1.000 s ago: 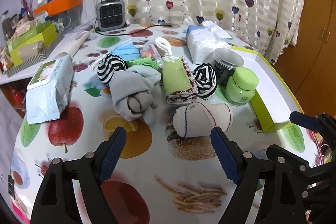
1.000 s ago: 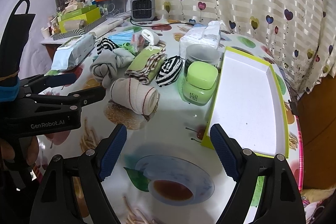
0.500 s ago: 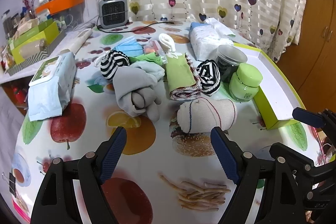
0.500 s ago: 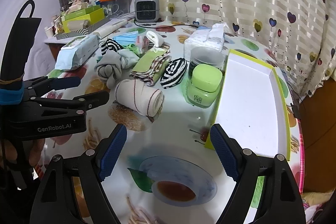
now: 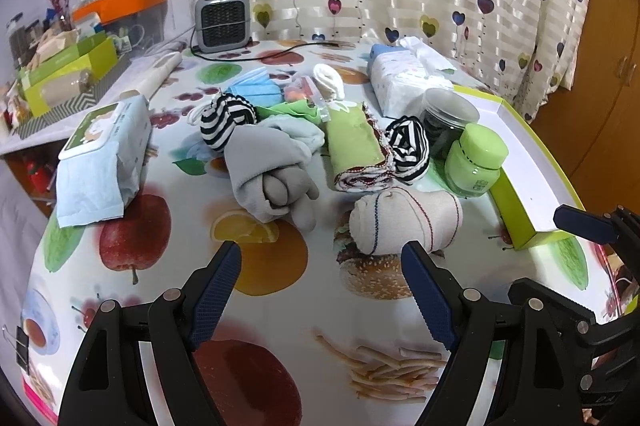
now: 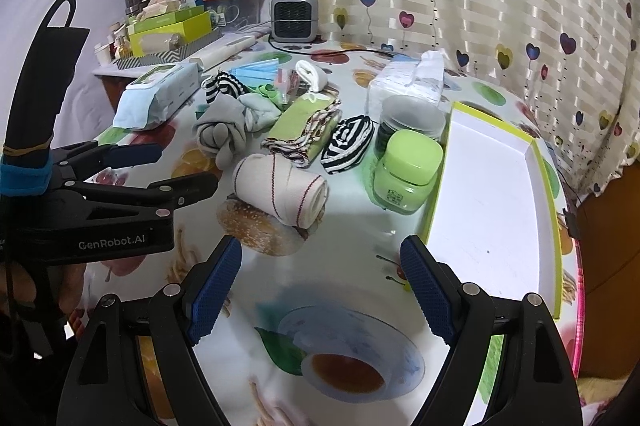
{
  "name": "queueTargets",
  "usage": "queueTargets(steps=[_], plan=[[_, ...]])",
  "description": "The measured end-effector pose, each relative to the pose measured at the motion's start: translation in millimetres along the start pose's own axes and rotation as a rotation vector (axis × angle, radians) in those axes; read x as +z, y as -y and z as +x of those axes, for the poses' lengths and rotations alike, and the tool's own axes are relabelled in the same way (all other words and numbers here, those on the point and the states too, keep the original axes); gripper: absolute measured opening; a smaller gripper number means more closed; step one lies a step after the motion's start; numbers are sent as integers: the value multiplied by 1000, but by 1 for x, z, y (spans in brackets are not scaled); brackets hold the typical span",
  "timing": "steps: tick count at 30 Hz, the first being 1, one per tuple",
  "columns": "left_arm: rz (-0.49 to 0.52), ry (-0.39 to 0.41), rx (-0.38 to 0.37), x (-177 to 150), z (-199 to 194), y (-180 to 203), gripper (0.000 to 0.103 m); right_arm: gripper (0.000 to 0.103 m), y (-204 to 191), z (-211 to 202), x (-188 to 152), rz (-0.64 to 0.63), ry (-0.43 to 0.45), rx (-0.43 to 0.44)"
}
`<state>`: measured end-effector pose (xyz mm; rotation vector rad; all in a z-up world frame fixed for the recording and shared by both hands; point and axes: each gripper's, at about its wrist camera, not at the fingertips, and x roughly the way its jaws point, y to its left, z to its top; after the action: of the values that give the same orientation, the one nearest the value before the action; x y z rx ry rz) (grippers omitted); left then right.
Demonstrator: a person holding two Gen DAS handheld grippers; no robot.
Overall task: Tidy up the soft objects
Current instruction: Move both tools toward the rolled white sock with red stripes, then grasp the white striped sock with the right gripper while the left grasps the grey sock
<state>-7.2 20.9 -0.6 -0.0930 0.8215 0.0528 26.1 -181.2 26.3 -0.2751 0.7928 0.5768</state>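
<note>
Soft items lie grouped mid-table: a rolled beige sock (image 5: 404, 222) (image 6: 282, 188), a grey knotted sock bundle (image 5: 268, 170) (image 6: 220, 130), a green folded cloth (image 5: 354, 150) (image 6: 304, 130), and two black-and-white striped rolls (image 5: 408, 148) (image 5: 226, 118) (image 6: 346, 144). A white tray with a green rim (image 5: 516, 202) (image 6: 496, 194) lies at the right. My left gripper (image 5: 320, 290) is open and empty, just short of the beige sock. My right gripper (image 6: 320, 290) is open and empty, in front of the tray's near corner.
A green-lidded jar (image 5: 474, 162) (image 6: 408, 170) and a dark jar (image 5: 448, 118) stand beside the tray. A wipes pack (image 5: 100, 162), tissue pack (image 5: 404, 82), blue masks (image 5: 254, 90) and a grey heater (image 5: 222, 20) sit around. Cluttered shelves are at the left.
Both grippers have drawn back slightly from the table items and stayed open. Nothing on the table has moved.
</note>
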Motion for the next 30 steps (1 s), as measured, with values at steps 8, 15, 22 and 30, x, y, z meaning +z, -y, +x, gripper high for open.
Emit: queueTargets(steps=[8,15,22,30], plan=[[-17,-8,0,1,7,-6,83,82,-4,8,4,-16,-10,17],[-39,-9,9,2,12,-16,83,82,-11,17,11,-47,-19,46],[-78,-7,29,4,17,-32,83,82,-22,33,23,-93,-23,71],[-114,4,45,6,19,-54,83,82,-33,58,40,-168,-35,98]])
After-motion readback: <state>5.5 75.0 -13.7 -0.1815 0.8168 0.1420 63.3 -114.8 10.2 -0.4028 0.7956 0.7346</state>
